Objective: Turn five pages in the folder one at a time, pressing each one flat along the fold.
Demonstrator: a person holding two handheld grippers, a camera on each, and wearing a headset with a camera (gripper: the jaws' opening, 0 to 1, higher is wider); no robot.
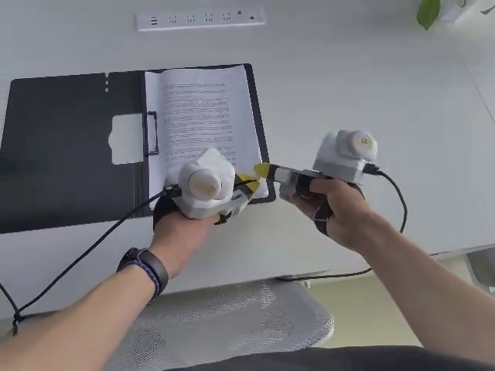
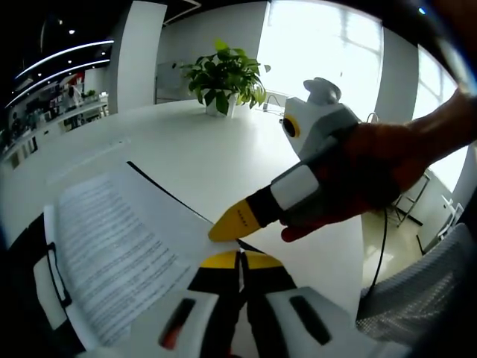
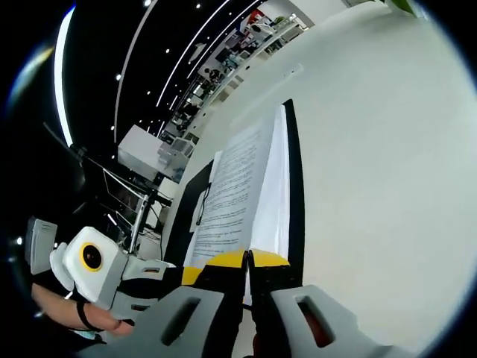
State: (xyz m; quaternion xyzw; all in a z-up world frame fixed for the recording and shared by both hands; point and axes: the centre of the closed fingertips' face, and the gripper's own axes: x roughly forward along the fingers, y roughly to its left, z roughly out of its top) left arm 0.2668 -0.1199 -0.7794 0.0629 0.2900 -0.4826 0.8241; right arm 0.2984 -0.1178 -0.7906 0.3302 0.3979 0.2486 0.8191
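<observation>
Folder (image 1: pixel 69 147) lies open on the white bench (image 1: pixel 348 69), black cover flap to the left, printed page stack (image 1: pixel 205 108) on the right half under the clip (image 1: pixel 151 133). The pages look flat and none is lifted, so I'd put this at the start of a page turn, at the approach-and-pick stage; how many of the five are done can't be judged from here. Left tongs (image 1: pixel 247 184) sit over the bottom right corner of the stack, jaws clenched together with nothing visibly between them. Right tongs (image 1: pixel 263 170) are just beside them at the stack's right edge, tip pointing at the left tongs' tip, jaws also pressed together. The right gripper view shows only a thin slit, and whether a sheet edge is caught in it is too fine to tell. Next move likely calls for separating just the top sheet at that corner, pinching it alone and carrying it over to the left flap, then running closed tips down the fold near the clip. Risk is grabbing two sheets at once. Power strip (image 1: pixel 199 18) is well apart at the back of the bench.
</observation>
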